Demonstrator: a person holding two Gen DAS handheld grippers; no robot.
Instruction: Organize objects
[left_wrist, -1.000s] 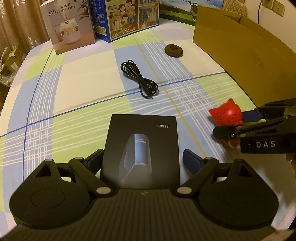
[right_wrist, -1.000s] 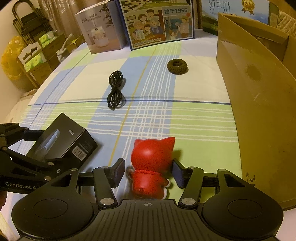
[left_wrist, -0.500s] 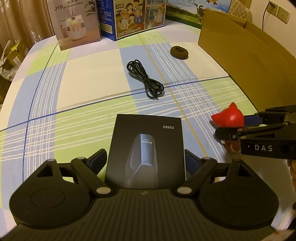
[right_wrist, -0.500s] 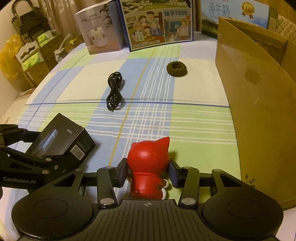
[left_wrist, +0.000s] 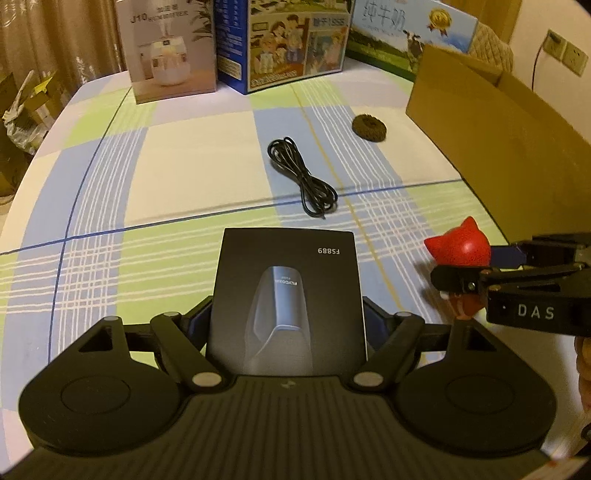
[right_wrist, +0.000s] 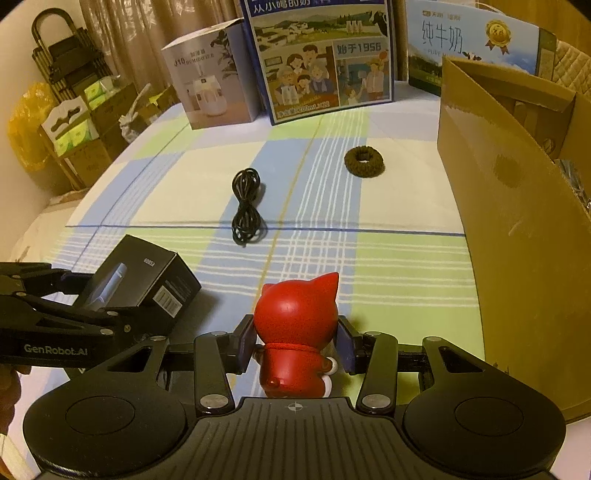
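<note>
My left gripper (left_wrist: 286, 325) is shut on a black box marked FS889 (left_wrist: 288, 291), held a little above the checked tablecloth; the box also shows in the right wrist view (right_wrist: 136, 280). My right gripper (right_wrist: 295, 345) is shut on a red cat figurine (right_wrist: 297, 325), its pads pressed on both sides of the head. The figurine also shows in the left wrist view (left_wrist: 460, 251) with the right gripper (left_wrist: 480, 266) around it. A coiled black cable (left_wrist: 303, 181) (right_wrist: 245, 206) and a brown hair scrunchie (left_wrist: 369, 127) (right_wrist: 364, 160) lie on the table ahead.
An open cardboard box (right_wrist: 517, 206) (left_wrist: 509, 122) stands along the right side. A humidifier box (left_wrist: 170, 48) (right_wrist: 210, 88), a blue milk carton (left_wrist: 291, 40) (right_wrist: 321, 55) and another milk box (right_wrist: 472, 48) stand at the far edge. Shelves and cartons stand left of the table (right_wrist: 70, 122).
The right gripper closed on the red figurine. The left gripper closed on the black box. Both have risen slightly, with the far boxes now nearer in view.
</note>
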